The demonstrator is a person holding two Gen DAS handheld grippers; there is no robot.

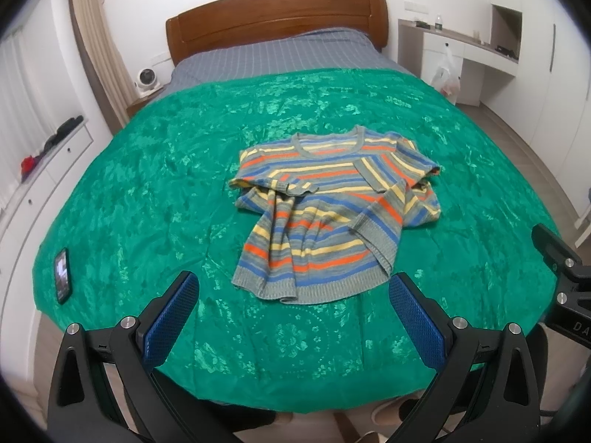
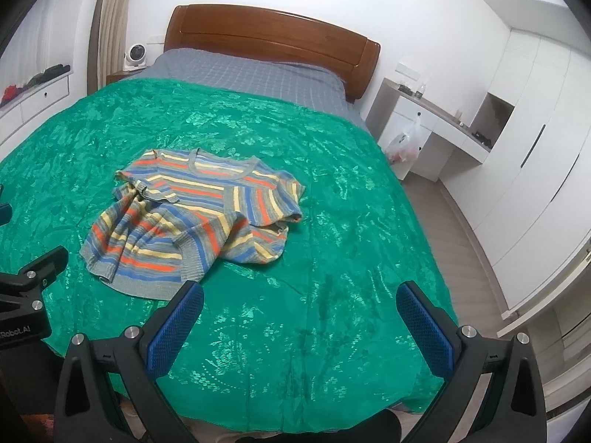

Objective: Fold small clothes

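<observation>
A small striped knit sweater (image 1: 325,206) in grey, blue, orange and yellow lies crumpled on the green bedspread (image 1: 147,192), its neck toward the headboard and both sleeves thrown across its front. My left gripper (image 1: 293,288) hovers open just short of the sweater's hem, holding nothing. In the right wrist view the sweater (image 2: 192,217) sits left of centre, and my right gripper (image 2: 299,295) stands open to the right of its hem, over bare green bedspread (image 2: 332,221). Each gripper's black frame shows at the edge of the other's view.
A black phone (image 1: 62,275) lies near the bed's left edge. A wooden headboard (image 1: 277,18) and grey sheet lie beyond. White drawers stand left, a desk (image 2: 436,122) with a hanging plastic bag (image 2: 404,144) and wardrobes right. Feet and slippers show below the bed's near edge.
</observation>
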